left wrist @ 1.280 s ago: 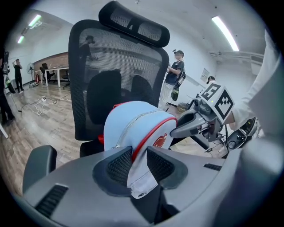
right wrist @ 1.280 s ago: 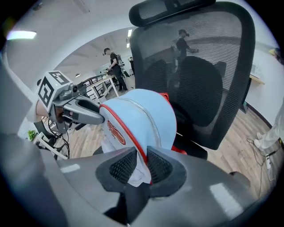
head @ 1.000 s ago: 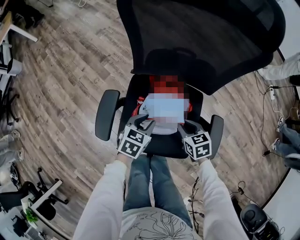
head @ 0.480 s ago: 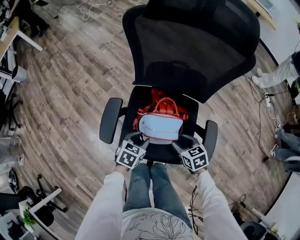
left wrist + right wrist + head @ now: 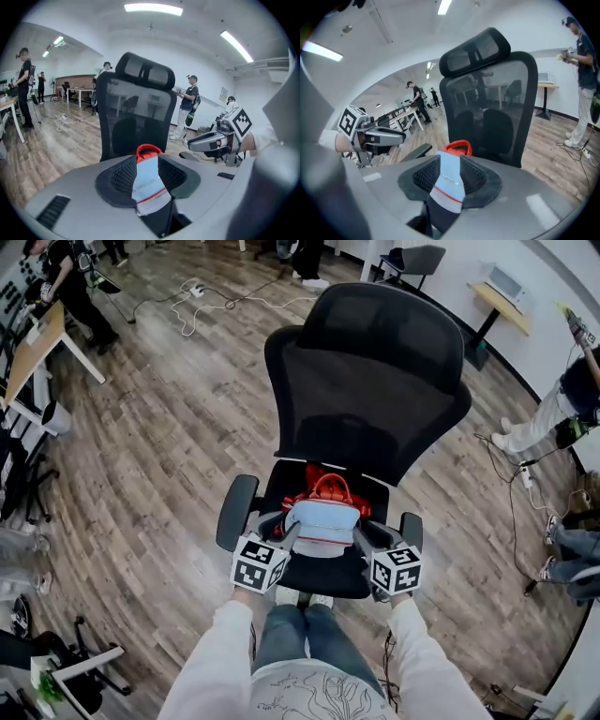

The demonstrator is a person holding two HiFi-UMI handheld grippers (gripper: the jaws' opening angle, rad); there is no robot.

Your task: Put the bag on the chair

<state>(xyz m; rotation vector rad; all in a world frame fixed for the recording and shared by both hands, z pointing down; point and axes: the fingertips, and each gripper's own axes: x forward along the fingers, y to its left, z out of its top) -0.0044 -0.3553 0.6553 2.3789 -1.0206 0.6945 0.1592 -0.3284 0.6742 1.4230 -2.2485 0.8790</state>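
now the bag (image 5: 322,519) lies beyond open jaws, left gripper (image 5: 279,529) just widened, right gripper (image 5: 364,540) just narrowed.

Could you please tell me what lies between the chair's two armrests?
The light-blue bag with red handles, on the black seat; the head view shows it.

Light-blue bag (image 5: 323,519), red handles up, sits on black chair (image 5: 370,399) seat. My left gripper (image 5: 284,532) and right gripper (image 5: 365,538) flank its front corners, nothing between jaws. Left jaws just been opening, right jaws just been closing.
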